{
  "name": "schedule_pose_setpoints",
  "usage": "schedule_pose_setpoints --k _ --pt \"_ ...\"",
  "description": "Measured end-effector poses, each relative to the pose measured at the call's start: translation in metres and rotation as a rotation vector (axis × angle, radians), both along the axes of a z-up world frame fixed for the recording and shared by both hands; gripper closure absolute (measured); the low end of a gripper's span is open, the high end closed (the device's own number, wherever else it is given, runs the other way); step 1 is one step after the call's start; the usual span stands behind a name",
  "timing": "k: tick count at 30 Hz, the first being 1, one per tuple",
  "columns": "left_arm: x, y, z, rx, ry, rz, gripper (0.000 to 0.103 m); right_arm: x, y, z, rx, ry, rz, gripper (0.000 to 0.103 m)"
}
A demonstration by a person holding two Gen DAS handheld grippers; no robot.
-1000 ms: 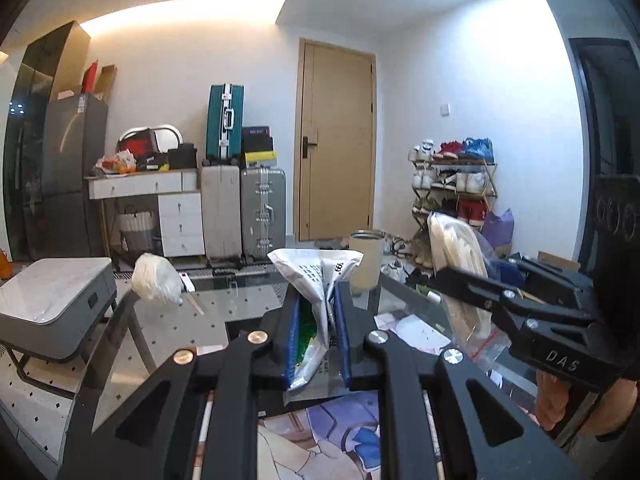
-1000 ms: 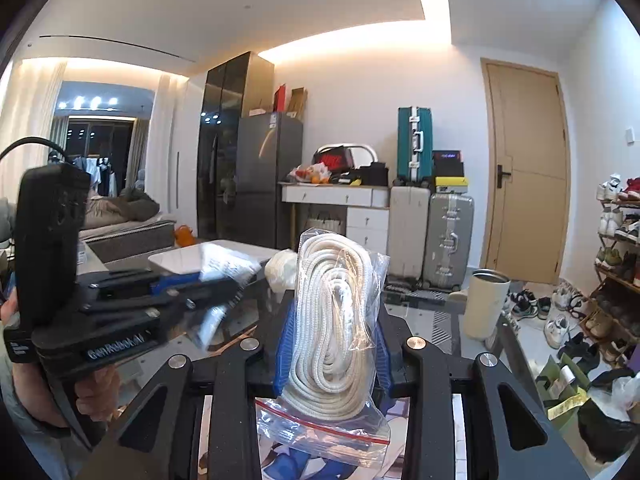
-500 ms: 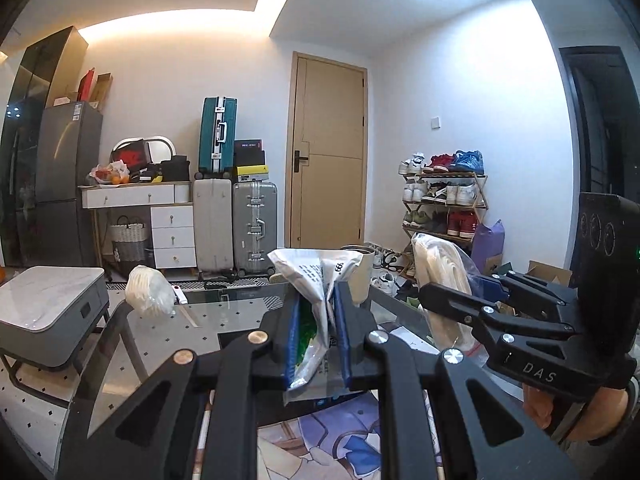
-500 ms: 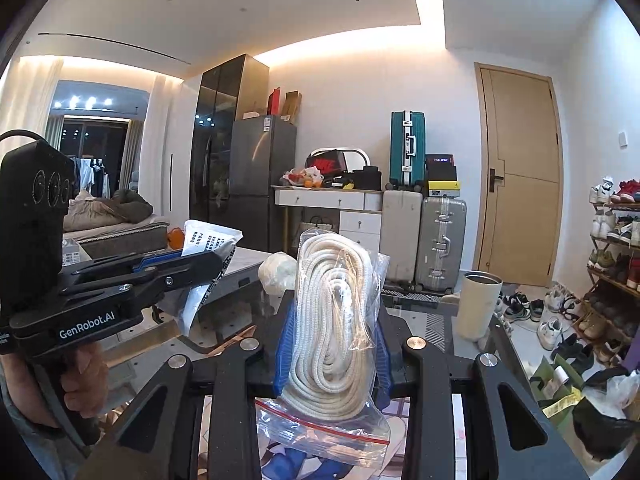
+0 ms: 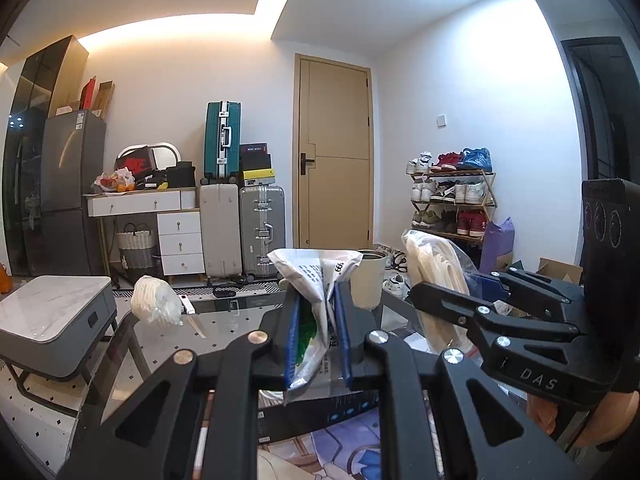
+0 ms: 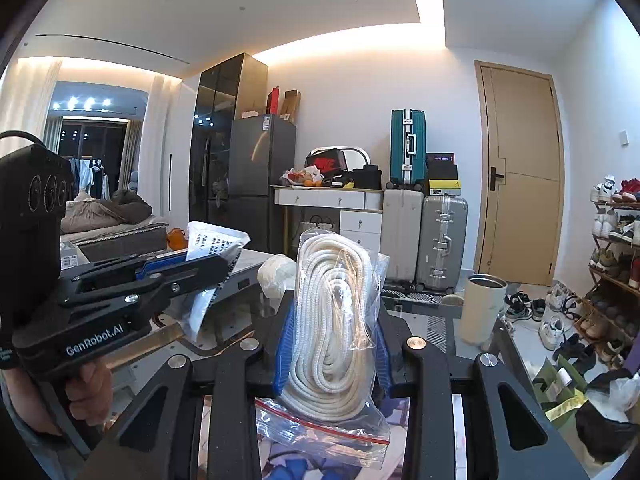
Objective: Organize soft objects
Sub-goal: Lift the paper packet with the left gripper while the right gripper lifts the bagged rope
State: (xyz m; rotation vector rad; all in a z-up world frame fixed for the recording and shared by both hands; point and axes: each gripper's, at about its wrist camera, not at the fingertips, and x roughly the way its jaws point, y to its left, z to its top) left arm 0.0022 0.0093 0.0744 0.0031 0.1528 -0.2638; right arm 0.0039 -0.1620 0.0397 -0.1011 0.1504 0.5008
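My left gripper (image 5: 316,300) is shut on a white printed plastic pouch (image 5: 316,276) with something green inside, held upright above the glass table (image 5: 224,320). My right gripper (image 6: 334,312) is shut on a clear zip bag of coiled white rope (image 6: 332,320), also held upright. The rope bag shows in the left wrist view (image 5: 436,276) to the right of the pouch, and the pouch shows in the right wrist view (image 6: 212,240) at the left. A white bundle in plastic (image 5: 154,304) lies on the table's far left part.
A cream tumbler (image 5: 370,280) stands at the table's far edge. A grey low table (image 5: 52,320) stands to the left. Suitcases (image 5: 242,232), a white drawer unit (image 5: 176,232), a door and a shoe rack (image 5: 452,200) line the back of the room.
Both grippers have tilted upward with their bags still held, so the table sits lower in view. The two grippers stand closer side by side.
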Motion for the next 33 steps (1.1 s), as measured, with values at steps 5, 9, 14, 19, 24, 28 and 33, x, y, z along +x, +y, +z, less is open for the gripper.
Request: schedule_pose_setpoints --k 5,9,14,19,24,28,33 --pt "0.016 0.002 0.004 -0.013 0.003 0.020 0.088 0.012 0.007 0.001 0.005 -0.002 -0.010 0.070" --pt "0.036 0.007 0.007 -0.034 0.014 0.037 0.088 0.028 0.014 0.002 0.002 -0.001 -0.019 0.070" --pt "0.058 0.014 0.006 -0.062 0.024 0.060 0.088 0.048 0.022 0.006 0.011 0.004 -0.038 0.070" --pt "0.084 0.020 0.008 -0.104 0.044 0.054 0.088 0.072 0.028 0.009 0.020 0.023 -0.050 0.070" --pt "0.098 0.024 0.010 -0.097 0.042 0.053 0.088 0.092 0.033 0.010 0.011 0.039 -0.058 0.070" --pt "0.111 0.030 0.002 -0.108 0.102 0.054 0.088 0.112 0.036 0.013 0.001 0.050 -0.067 0.070" --pt "0.126 0.032 -0.009 -0.121 0.192 0.051 0.088 0.130 0.036 0.009 0.013 0.114 -0.075 0.070"
